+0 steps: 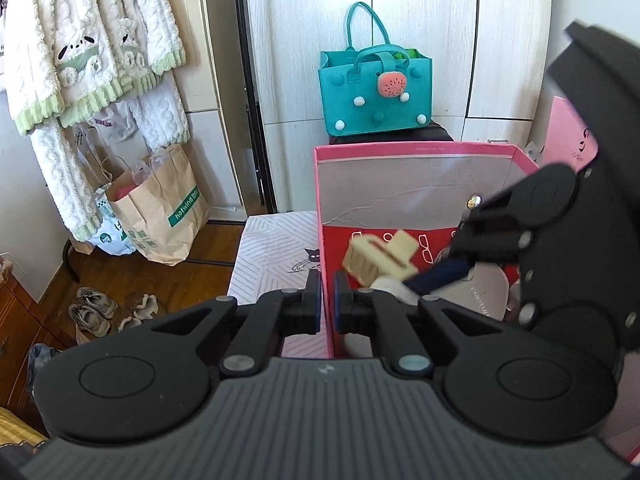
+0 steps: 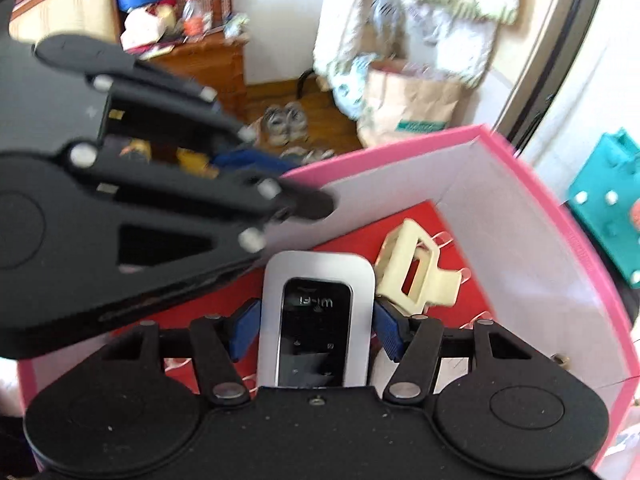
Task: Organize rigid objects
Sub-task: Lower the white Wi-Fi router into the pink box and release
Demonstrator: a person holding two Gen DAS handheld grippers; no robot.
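A pink box [image 1: 400,184] with a red floor stands open on a bed; it also fills the right wrist view [image 2: 500,220]. My left gripper [image 1: 328,300] is shut on the box's near left wall, and it shows as a black blurred shape [image 2: 316,204] from the right wrist. My right gripper [image 2: 318,324] holds a silver and black Wi-Fi device [image 2: 316,312] between its blue pads, low inside the box. From the left wrist the right gripper [image 1: 436,276] reaches in from the right. A cream hair claw clip [image 1: 380,258] lies on the red floor, just right of the device [image 2: 416,276].
A teal felt bag [image 1: 374,92] stands behind the box by white wardrobe doors. A brown paper bag [image 1: 160,208], shoes [image 1: 94,312] and hanging fluffy robes [image 1: 80,40] are at the left. A striped bed cover [image 1: 272,256] lies left of the box. A pale round case [image 1: 484,296] sits inside it.
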